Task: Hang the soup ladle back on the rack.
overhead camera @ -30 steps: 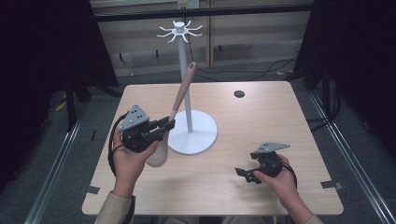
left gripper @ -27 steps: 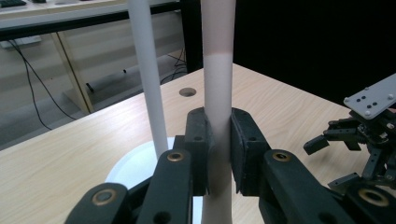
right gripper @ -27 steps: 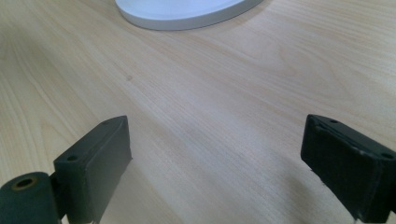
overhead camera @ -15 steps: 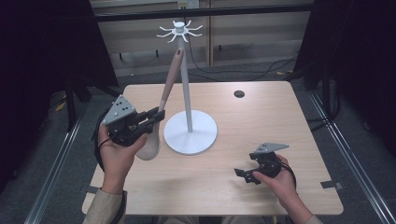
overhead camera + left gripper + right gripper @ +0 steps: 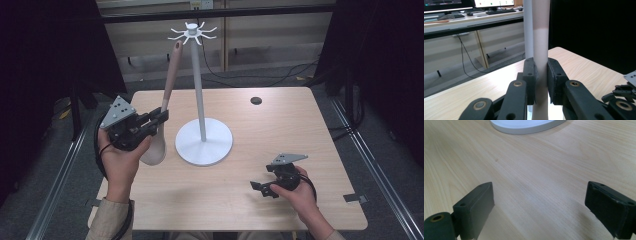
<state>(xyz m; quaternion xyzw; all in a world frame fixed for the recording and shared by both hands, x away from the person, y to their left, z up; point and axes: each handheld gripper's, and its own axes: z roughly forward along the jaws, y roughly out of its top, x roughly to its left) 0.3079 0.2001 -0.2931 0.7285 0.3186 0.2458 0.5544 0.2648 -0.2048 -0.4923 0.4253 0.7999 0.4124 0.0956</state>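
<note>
Risk: the spatula [image 5: 167, 95] pivots or slips in the left tool [image 5: 161, 119], which is clamped low on its handle, so the hang-hole end misses a hook on the stand [image 5: 196, 36] or knocks its pole just beyond the tool. Long axis near upright: handle tip above the tool, blade hanging below it, off the desk [image 5: 300, 125]. Right tool [image 5: 264, 189] rests with jaws apart, nothing between them.

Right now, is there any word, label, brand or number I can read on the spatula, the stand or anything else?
None readable. The spatula, white stand and table bear no print. The monitors behind, in the left gripper view, show coloured marks too small and blurred to read.
</note>
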